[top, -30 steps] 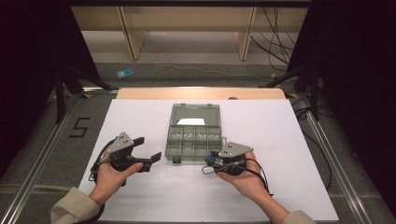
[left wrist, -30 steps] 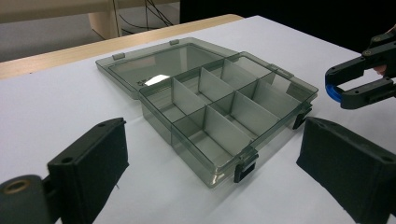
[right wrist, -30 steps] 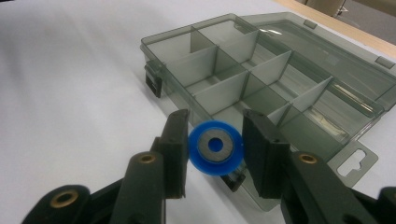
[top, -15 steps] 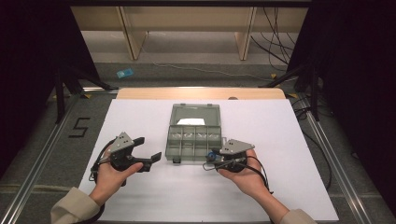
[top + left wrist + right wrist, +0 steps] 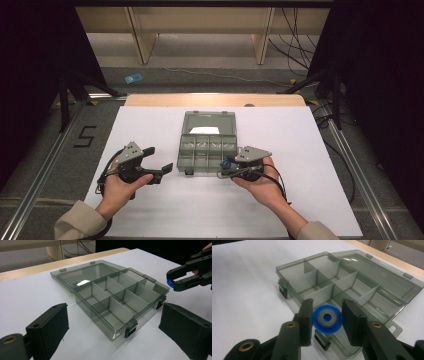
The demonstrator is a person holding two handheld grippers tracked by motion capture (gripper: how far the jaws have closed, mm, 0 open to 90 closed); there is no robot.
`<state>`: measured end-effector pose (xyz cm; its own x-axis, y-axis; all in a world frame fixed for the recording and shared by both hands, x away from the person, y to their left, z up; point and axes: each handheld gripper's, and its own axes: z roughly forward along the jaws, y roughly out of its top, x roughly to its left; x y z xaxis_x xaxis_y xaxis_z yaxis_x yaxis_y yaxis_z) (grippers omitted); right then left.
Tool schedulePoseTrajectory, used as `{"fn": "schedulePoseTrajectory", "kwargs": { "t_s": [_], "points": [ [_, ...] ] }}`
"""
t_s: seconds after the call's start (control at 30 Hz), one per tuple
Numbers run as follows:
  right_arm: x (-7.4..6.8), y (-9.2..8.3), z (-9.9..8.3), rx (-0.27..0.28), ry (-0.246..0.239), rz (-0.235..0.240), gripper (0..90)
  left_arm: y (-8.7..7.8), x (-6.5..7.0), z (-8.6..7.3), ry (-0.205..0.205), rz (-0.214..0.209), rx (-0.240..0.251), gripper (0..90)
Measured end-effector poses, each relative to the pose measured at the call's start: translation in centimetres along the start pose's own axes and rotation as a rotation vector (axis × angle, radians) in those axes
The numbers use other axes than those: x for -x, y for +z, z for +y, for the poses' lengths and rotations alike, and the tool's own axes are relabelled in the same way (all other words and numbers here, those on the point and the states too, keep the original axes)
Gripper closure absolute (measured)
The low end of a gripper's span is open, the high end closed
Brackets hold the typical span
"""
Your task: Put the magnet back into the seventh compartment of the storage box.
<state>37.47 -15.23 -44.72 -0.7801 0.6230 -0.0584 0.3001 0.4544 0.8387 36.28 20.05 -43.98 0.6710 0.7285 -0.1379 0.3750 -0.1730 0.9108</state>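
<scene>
Blue spool (image 5: 327, 319) — compartment box (image 5: 207, 148)
We pinch the spool in our right gripper (image 5: 327, 319) at the open box; left gripper (image 5: 161, 162) spread — on the counter (image 5: 310, 150).

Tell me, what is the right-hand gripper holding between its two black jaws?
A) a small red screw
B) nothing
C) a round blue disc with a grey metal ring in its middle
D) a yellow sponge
C: in the right gripper view, the right gripper has its pads closed on the two sides of a round blue disc with a grey ring at its centre, just above the near edge of the open smoky-grey plastic compartment box.
</scene>
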Motion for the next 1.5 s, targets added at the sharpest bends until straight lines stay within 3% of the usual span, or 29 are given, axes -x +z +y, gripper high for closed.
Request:
{"fn": "schedulePoseTrajectory", "kwargs": {
  "t_s": [0.33, 0.4, 0.47, 0.5, 0.67, 0.93, 1.5],
  "points": [
    [0.2, 0.4, 0.3, 0.003, 0.002, -0.007, 63.1, 0.0, 0.0, 0.0, 0.001, -0.005, 0.001, 7.8],
    [0.3, 0.5, 0.4, 0.008, -0.002, -0.01, 63.1, 0.1, 0.1, -0.1, -0.017, 0.001, 0.002, 7.8],
    [0.3, 0.6, 0.5, 0.002, 0.001, -0.005, 63.1, 0.0, 0.0, 0.0, 0.001, -0.003, 0.0, 7.8],
    [0.4, 0.7, 0.5, 0.005, 0.001, -0.006, 63.1, 0.1, 0.0, -0.1, -0.016, 0.0, 0.001, 7.9],
    [0.4, 1.0, 0.7, 0.005, 0.014, -0.005, 63.1, 0.0, 0.0, 0.0, 0.002, 0.001, -0.003, 8.1],
    [0.4, 1.6, 1.0, 0.023, 0.005, -0.014, 63.1, 0.0, 0.0, 0.0, 0.001, 0.001, -0.002, 8.3],
    [0.6, 2.4, 1.4, 0.004, 0.005, -0.01, 63.1, 0.0, 0.0, 0.0, 0.001, -0.004, -0.002, 8.5]
  ]
}}
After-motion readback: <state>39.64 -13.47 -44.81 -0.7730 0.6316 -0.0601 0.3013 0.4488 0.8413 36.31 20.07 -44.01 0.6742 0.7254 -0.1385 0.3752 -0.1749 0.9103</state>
